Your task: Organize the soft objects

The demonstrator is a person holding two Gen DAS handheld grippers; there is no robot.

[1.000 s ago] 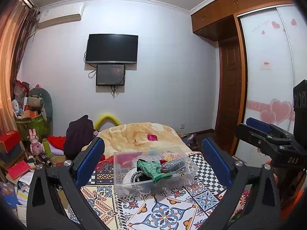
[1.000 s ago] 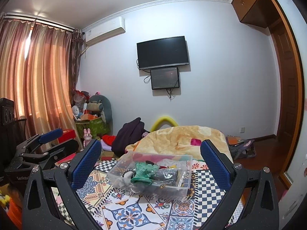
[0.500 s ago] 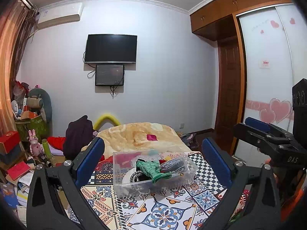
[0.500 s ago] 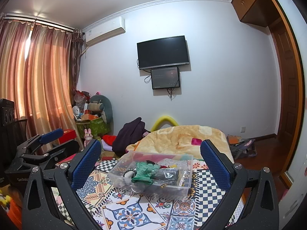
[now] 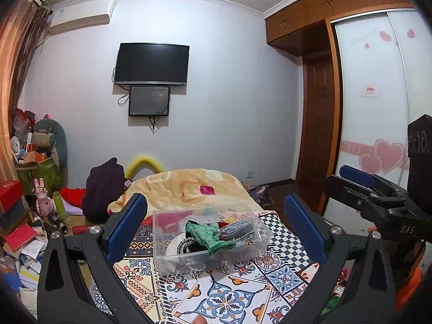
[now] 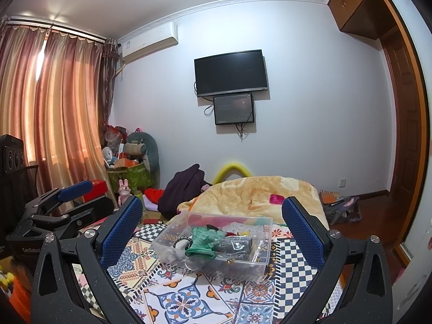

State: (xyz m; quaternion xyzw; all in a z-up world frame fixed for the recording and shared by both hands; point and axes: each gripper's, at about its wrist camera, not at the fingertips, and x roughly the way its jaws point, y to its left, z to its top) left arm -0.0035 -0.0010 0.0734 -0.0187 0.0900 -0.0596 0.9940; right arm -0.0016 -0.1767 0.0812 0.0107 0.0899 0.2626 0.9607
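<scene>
my left gripper [image 5: 216,228] and right gripper [image 6: 212,228]: jaws spread wide, holding nothing | clear bin [image 6: 263,259] mid patterned cloth [image 6: 186,302], green knit [image 6: 202,243] and grey knit [image 6: 237,244] inside | step: either sorted or awaiting pick, undecidable

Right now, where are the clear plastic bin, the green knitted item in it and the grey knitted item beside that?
Clear plastic bin [image 5: 172,259]: left wrist view, near front wall.
Green knitted item [image 5: 206,236]: left wrist view, middle of its bunched body.
Grey knitted item [image 6: 237,244]: right wrist view, centre of its ribbed surface.
</scene>
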